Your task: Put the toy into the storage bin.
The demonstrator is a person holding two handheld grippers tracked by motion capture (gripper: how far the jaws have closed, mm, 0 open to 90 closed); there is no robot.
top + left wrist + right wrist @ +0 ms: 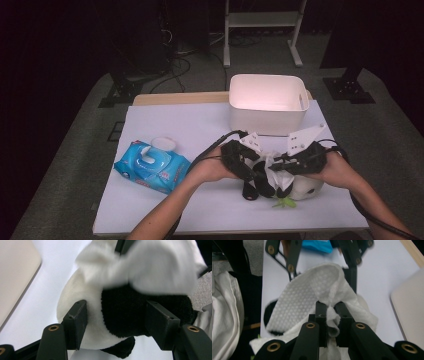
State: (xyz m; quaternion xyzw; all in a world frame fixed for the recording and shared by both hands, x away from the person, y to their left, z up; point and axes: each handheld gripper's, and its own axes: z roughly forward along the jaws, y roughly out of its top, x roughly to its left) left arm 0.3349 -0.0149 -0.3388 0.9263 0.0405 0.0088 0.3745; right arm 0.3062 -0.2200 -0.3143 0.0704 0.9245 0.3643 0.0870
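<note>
While pinching white embossed wet wipe between closed pads, right claw grips a bunched fold of it over black-and-white plush panda toy. Left claw straddles the panda's black limb and white belly, jaws half open; pads beside the fur, contact on both sides unclear. Panda lies near front edge of white surface, in front of white plastic bin; blue wet-wipe pack well apart to the left. Wipe: thin, limp, light, probably damp, tears if tugged; best held at a gathered fold, as now. Panda: soft, light, squashy, not fragile, fur slightly slippery; best held across a limb or narrow body part, squeezed firmly.
</note>
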